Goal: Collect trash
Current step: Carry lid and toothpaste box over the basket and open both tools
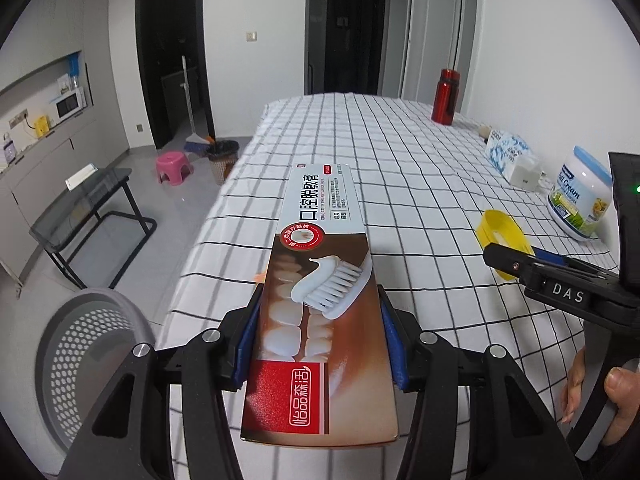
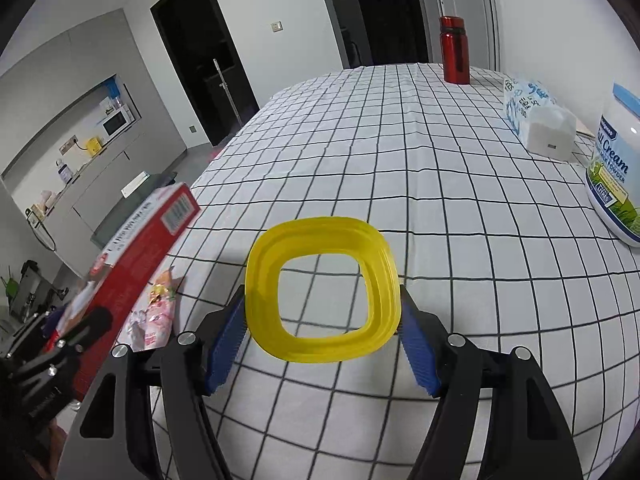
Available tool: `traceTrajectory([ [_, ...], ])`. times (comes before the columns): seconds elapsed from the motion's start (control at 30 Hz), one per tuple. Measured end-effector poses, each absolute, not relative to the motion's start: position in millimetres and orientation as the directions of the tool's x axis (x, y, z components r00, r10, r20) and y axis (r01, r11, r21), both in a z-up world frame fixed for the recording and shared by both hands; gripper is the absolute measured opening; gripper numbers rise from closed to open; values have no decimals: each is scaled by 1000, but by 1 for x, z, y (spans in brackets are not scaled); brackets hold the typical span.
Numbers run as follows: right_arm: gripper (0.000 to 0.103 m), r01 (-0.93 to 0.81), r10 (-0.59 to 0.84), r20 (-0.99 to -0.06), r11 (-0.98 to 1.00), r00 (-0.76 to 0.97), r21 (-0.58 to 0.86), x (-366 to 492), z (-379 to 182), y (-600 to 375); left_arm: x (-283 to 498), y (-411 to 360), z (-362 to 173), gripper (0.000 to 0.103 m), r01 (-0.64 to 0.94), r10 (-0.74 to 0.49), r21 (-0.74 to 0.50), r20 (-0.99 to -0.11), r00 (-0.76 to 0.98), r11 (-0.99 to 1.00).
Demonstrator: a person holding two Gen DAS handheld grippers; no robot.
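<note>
Carrying trash: left claw (image 1: 320, 344) grips a toothpaste box (image 1: 320, 280) lifted off the bench (image 1: 400, 152); right claw (image 2: 322, 332) clamps a yellow ring (image 2: 322, 288) above the cloth. Next, probably, swing the box over the grey basket (image 1: 92, 356) and release; a wrapper (image 2: 154, 312) remains.

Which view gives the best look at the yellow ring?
The right wrist view. There the yellow ring fills the centre, its whole outline and square hole visible between the right gripper's blue pads. The left wrist view shows the ring small at the right edge, partly hidden behind that gripper's black finger.
</note>
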State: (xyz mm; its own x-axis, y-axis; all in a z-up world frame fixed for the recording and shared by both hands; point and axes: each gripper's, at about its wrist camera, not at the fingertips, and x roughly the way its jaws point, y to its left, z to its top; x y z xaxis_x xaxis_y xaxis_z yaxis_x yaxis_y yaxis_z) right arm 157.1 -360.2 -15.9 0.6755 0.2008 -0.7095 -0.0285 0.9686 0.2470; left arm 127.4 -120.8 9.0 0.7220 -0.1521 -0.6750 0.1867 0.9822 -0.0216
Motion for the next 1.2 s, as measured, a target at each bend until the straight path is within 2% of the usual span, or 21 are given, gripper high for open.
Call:
traceTrajectory([
  [0.3, 68, -57, 209, -719, 972, 662, 230, 130, -14, -322, 103, -66, 17, 50, 148, -132, -31, -653, 746, 989],
  [0.77, 68, -148, 275, -716, 960, 641, 237, 98, -12, -210, 67, 33, 10, 50, 73, -108, -81, -646, 756, 994],
  [1.2, 68, -309, 358, -751, 927, 554, 213, 111, -27, -82, 54, 128, -19, 50, -52, -18, -80, -691, 722, 995],
])
